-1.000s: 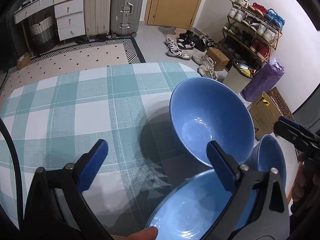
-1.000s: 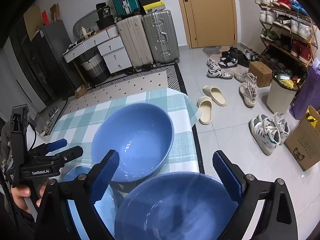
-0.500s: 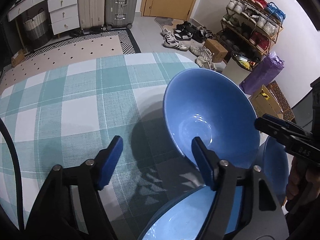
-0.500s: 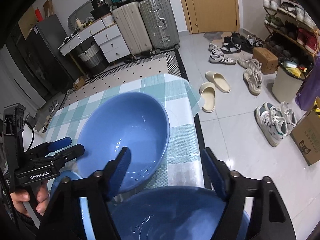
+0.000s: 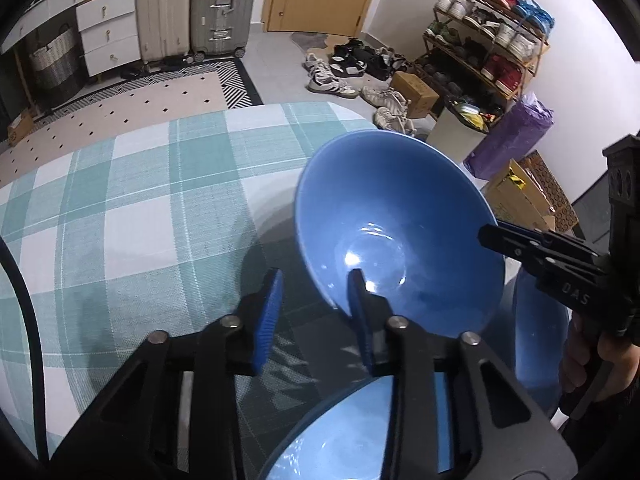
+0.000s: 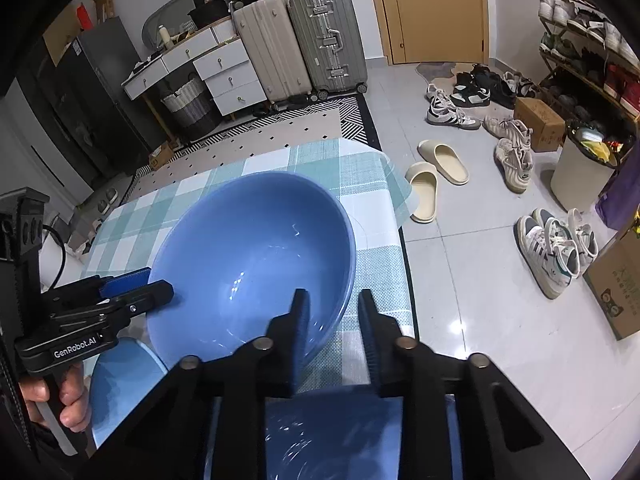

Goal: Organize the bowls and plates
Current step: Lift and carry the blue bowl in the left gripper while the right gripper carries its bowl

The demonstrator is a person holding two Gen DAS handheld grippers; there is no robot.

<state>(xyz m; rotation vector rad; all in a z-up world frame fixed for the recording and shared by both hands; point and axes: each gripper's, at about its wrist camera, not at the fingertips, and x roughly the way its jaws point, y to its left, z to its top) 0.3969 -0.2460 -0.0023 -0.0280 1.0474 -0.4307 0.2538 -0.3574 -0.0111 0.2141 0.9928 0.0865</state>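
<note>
A large blue bowl (image 5: 400, 216) stands on the checked tablecloth (image 5: 120, 208); it also shows in the right wrist view (image 6: 248, 256). My left gripper (image 5: 314, 300) straddles its near-left rim, one finger inside and one outside, jaws partly closed with a gap left. My right gripper (image 6: 334, 316) straddles the opposite rim the same way. Two more blue bowls sit nearer: one under the left gripper (image 5: 336, 440), one under the right gripper (image 6: 332, 440). Each gripper shows in the other's view: the right one (image 5: 486, 234), the left one (image 6: 160, 282).
The table edge (image 6: 400, 240) lies just right of the bowl, with slippers (image 6: 432, 176) and shoes on the floor beyond. Suitcases (image 6: 300, 40), drawers and a shoe rack (image 5: 492, 44) stand further off.
Both grippers moved forward onto the large bowl's rim from opposite sides, and their jaws narrowed from wide open to a small gap around the rim.
</note>
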